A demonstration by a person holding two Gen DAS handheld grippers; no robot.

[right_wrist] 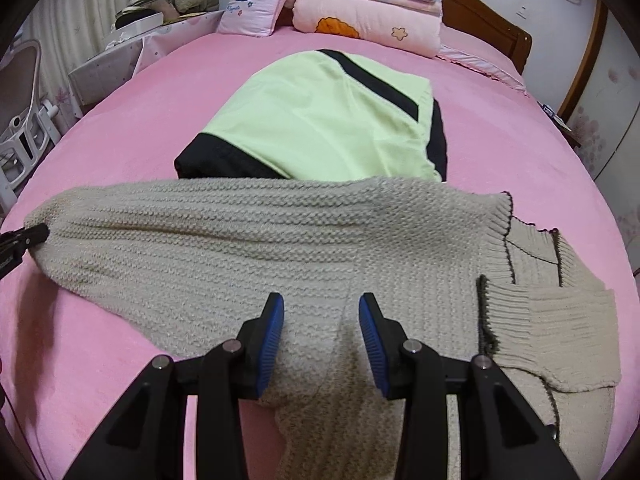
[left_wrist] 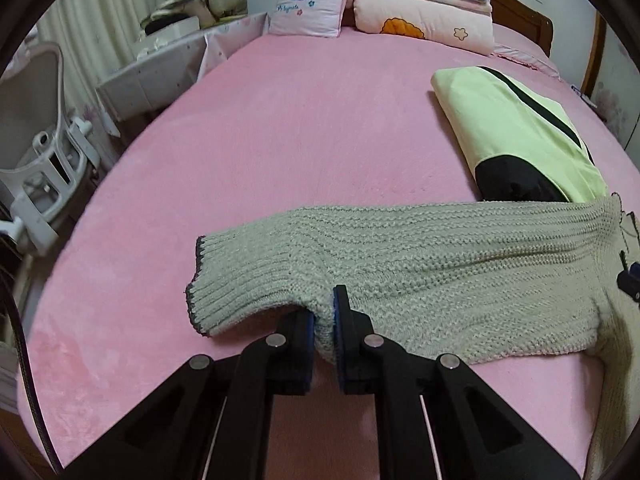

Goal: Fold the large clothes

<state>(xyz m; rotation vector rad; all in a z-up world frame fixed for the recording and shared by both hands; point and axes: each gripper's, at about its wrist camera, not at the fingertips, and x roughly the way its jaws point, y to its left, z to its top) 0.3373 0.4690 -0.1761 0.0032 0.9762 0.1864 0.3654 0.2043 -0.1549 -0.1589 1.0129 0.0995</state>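
Sleeve [left_wrist: 400, 256] runs crosswise on the bed [left_wrist: 280, 140], left gripper [left_wrist: 323, 320] pinched shut near its cuff, right gripper's [right_wrist: 322, 332] half-open fingers straddling the sweater [right_wrist: 240, 232]

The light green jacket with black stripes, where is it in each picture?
Left wrist view: the folded light green jacket with black stripes lies at the right, on the pink bed cover, just beyond the grey knitted sweater's sleeve.
Right wrist view: the jacket lies in the middle, straight beyond the sweater.
Shared landmark: the pink pillow with a blue handbag picture at the head of the bed.
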